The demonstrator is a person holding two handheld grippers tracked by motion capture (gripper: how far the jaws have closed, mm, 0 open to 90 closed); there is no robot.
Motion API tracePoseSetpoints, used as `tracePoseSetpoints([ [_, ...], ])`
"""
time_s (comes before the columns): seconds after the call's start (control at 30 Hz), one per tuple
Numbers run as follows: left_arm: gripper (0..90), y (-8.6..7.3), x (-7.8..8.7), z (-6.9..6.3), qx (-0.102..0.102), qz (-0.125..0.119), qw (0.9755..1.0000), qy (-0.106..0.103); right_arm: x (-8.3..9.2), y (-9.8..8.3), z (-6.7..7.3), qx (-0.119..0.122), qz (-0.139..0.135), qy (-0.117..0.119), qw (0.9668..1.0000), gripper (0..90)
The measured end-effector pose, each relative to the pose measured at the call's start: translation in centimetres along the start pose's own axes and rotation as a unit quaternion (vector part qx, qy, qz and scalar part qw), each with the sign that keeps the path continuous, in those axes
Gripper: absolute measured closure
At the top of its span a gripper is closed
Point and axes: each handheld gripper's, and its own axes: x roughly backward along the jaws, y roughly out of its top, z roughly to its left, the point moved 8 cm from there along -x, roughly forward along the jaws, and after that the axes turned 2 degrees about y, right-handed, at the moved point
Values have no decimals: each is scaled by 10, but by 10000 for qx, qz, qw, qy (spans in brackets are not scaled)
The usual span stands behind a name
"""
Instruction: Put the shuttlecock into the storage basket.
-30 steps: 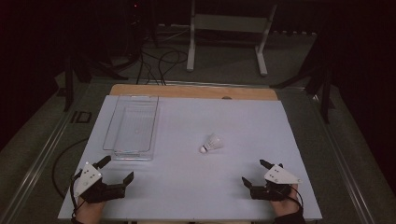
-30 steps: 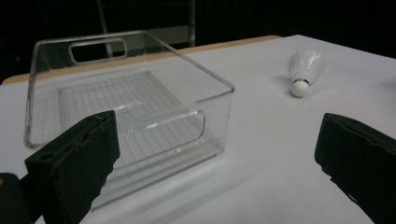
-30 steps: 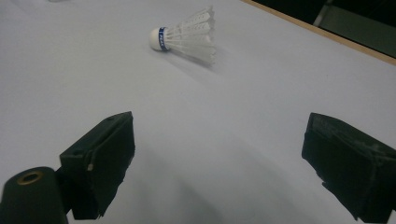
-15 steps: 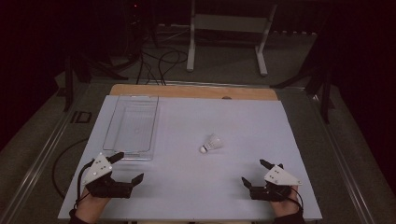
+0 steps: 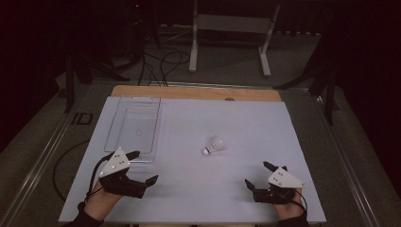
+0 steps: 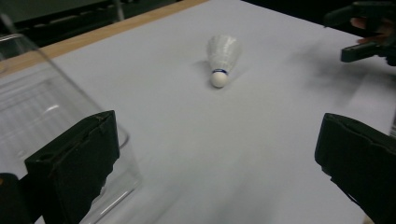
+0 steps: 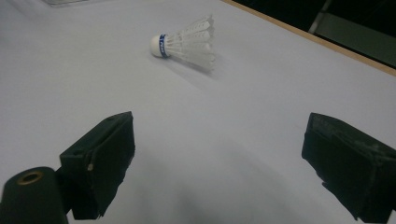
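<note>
The shuttlecock (image 5: 213, 145) was left lying on the sheet (image 5: 189, 194), untouched; both the left gripper (image 5: 139, 168) and right gripper (image 5: 257, 175) were held wide, released, near the front edge.

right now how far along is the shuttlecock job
Barely begun. Nothing looks done: the shuttlecock lies on its side on the white table, outside the clear tray. In hand: the left tool faces it, jaws open. The right tool is open too. Grasping and moving remain.

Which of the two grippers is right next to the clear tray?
The left gripper: one jaw sits at the clear tray's near corner. The right gripper is far across the white sheet. Both are open.
</note>
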Motion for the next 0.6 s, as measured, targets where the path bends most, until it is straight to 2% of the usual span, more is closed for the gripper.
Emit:
tracePoseSetpoints([
  [0.07, 6, 2, -3, -1, -52, 107, 9999, 7, -1, 0, 0, -17, 19, 11, 10000, 94],
  [0.23, 6, 8, -14, -8, -138, 300, 9994, -145, -1, -1, 1, -23, 40, 22, 10000, 94],
  [0.33, 6, 9, -17, -9, -112, 354, 9992, -165, -1, -1, 1, -20, 37, 37, 10000, 94],
  [0.6, 6, 16, -29, -17, -242, 570, 9976, -304, -2, -1, 2, -35, 49, 69, 10000, 94],
])
